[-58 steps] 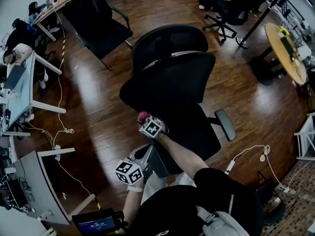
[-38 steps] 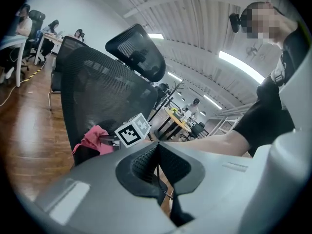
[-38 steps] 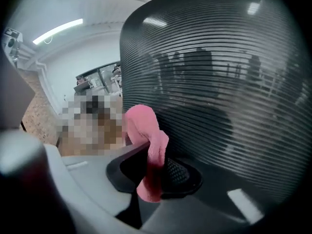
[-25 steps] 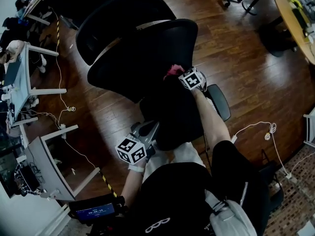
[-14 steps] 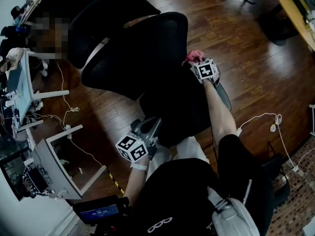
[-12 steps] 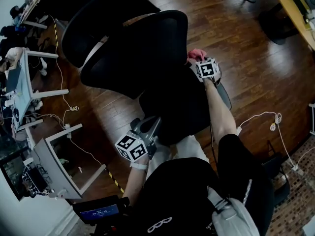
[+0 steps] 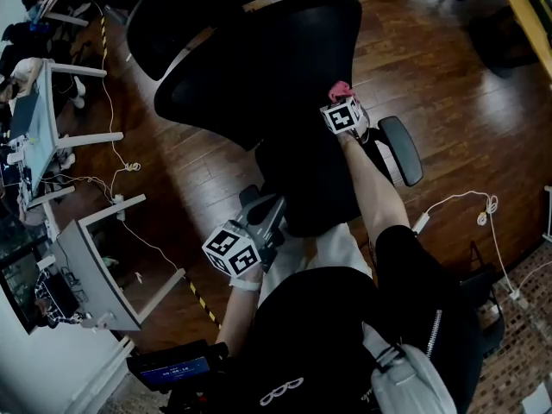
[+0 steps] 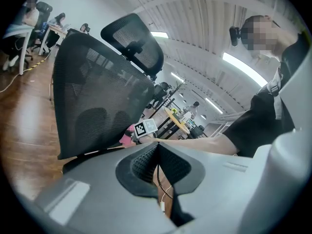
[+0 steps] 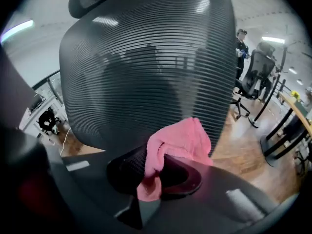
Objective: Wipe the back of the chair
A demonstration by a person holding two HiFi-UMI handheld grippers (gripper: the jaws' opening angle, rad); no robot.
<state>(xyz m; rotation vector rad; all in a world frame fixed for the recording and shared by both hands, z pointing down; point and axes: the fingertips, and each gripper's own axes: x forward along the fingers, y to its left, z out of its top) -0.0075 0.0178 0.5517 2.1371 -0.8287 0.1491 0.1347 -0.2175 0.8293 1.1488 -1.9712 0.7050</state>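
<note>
Surveying the room from the head view: dark, glossy wood-plank floor (image 7: 457, 102), white desks (image 7: 82, 261) along the left, loose cables (image 7: 116, 175) across the boards, a strip of yellow-black tape (image 7: 200, 303).

- Black mesh office chair stands mid-frame. Backrest (image 7: 259, 59) is tilted, seat (image 7: 315, 188) lies between it and the person, one armrest (image 7: 403, 149) shows to the right.
- Right gripper (image 9: 155, 172): jaws clamped on a pink cloth (image 9: 178, 143), a fold pinched between the pads and the rest bunched above them. In the head view the cloth (image 7: 339, 89) sits at the backrest's lower right edge.
- Left gripper (image 8: 157, 162): pads pressed together, nothing between them. It is held low beside the seat's near edge, well apart from the backrest, and points up toward it.
- The right gripper view is filled by the mesh, with other chairs (image 9: 256, 72) and a standing person behind it.

Hidden or unclear:
- Headrest (image 7: 198, 7) is cut off by the top edge of the head view.
- Chair base is covered by the seat.
- Whether the cloth actually touches the mesh cannot be told.
- The right jaw tips are buried under the cloth in the head view.
- Desk contents at left are too small to read.
</note>
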